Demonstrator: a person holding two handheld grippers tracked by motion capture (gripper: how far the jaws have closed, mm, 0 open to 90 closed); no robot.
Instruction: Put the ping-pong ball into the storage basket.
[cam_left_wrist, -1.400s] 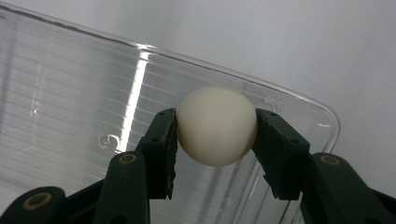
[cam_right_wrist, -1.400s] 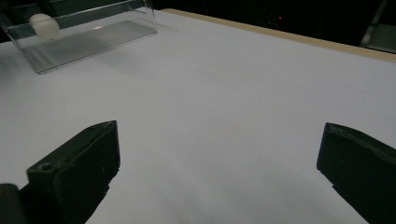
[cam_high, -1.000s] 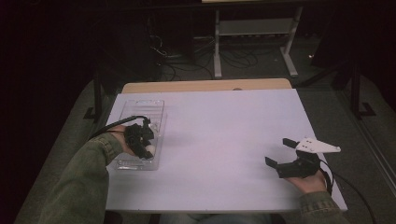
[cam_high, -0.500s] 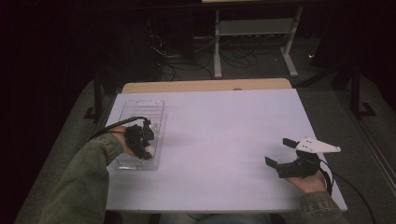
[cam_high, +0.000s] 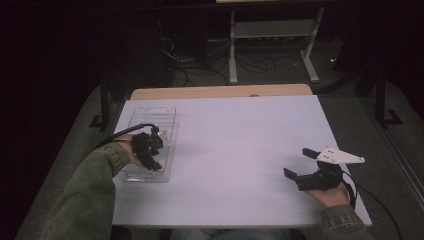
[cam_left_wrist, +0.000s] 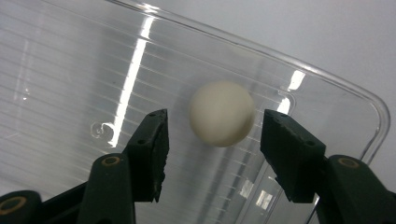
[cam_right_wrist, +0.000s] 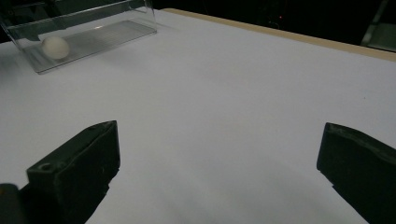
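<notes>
A clear plastic tray (cam_high: 150, 113) lies at the table's left side. A white ball (cam_left_wrist: 222, 113) rests on its floor near a rounded corner, and the right gripper view shows the ball (cam_right_wrist: 55, 47) through the tray's wall (cam_right_wrist: 102, 35). My left gripper (cam_high: 156, 149) hovers over the tray, open. In the left gripper view its jaws (cam_left_wrist: 215, 119) stand either side of the ball, with a small gap on each side. My right gripper (cam_high: 297, 162) rests open near the table's front right, nothing between its jaws (cam_right_wrist: 219, 133).
The white tabletop (cam_high: 240, 140) stretches between the two grippers. A wooden strip (cam_high: 220, 92) runs along the far edge. Beyond it, on a dark floor, stand a metal frame (cam_high: 272, 35) and cables.
</notes>
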